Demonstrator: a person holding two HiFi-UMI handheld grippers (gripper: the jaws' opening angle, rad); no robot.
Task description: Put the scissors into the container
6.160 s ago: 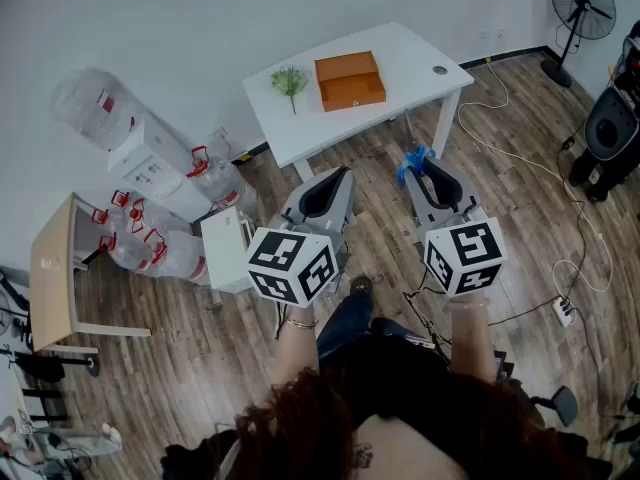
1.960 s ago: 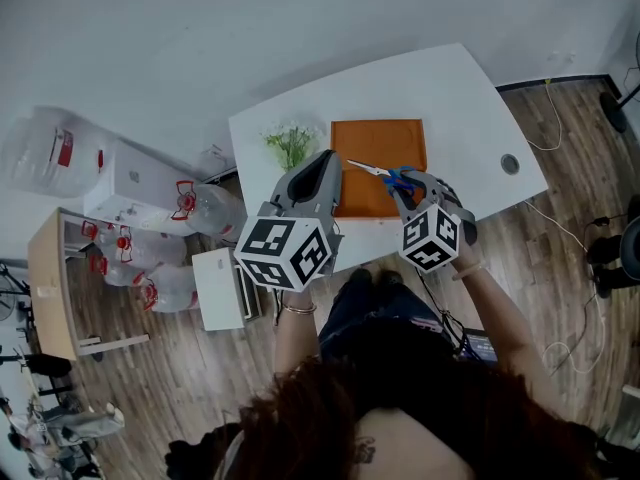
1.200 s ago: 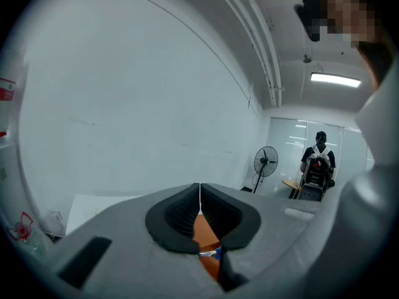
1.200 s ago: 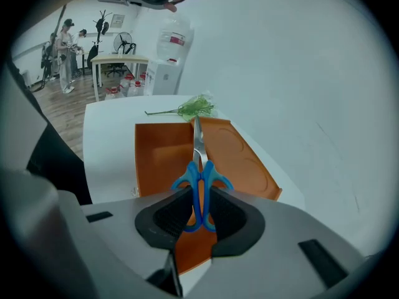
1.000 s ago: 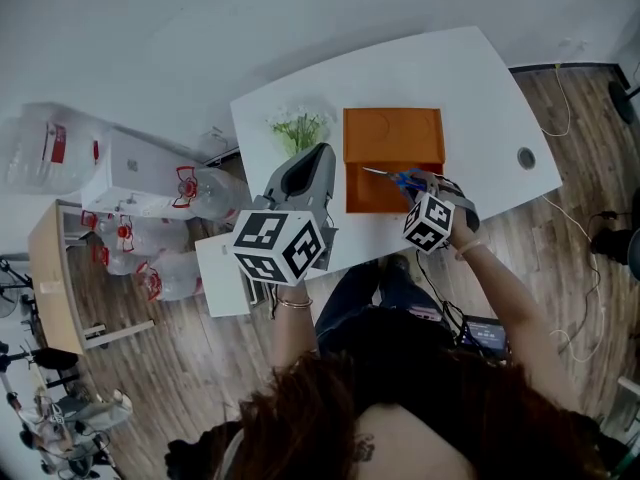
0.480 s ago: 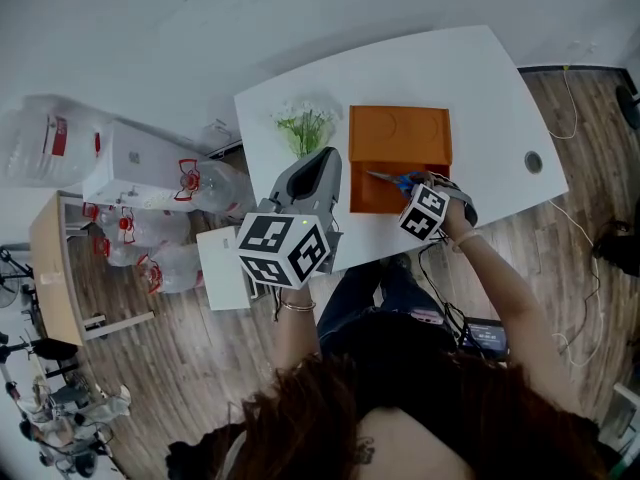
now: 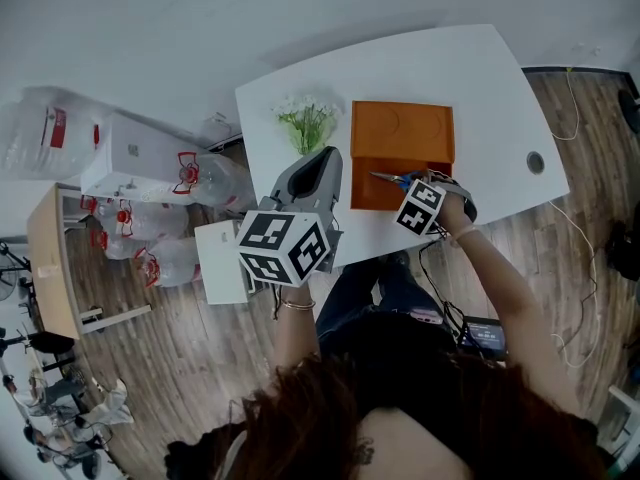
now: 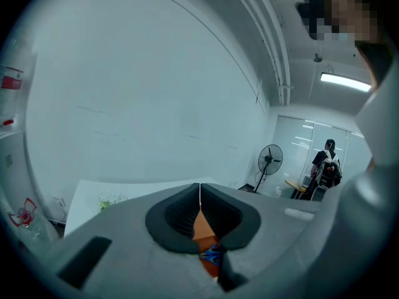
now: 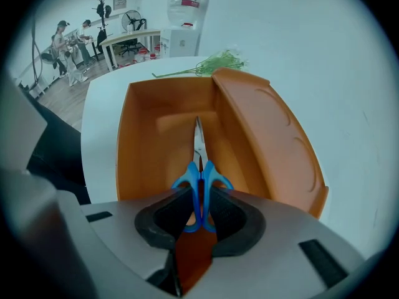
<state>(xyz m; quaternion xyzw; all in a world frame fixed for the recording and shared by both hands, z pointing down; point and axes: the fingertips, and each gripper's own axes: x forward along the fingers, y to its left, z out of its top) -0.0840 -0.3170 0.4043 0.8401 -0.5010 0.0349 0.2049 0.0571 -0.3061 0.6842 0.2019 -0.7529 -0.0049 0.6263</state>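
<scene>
Progress: scissors [image 9: 199, 178] held over open container [image 9: 128, 148], not yet released | right hand-held gripper [image 9: 199, 220] clamps them | left hand-held gripper [image 8: 199, 195] closed, empty | remaining, judged: lower, release.

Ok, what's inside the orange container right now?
The container shows only bare floor, with the scissors pointing in over it, clamped in the right gripper. Its near end is hidden behind that gripper.

A white wall [image 7: 150, 28] filled the top of the head view. Wood-plank floor [image 7: 150, 388] spread below, with a white table [image 7: 490, 88] upper centre, and water bottles [image 7: 165, 263] and a tan side table [image 7: 45, 268] at left.
</scene>
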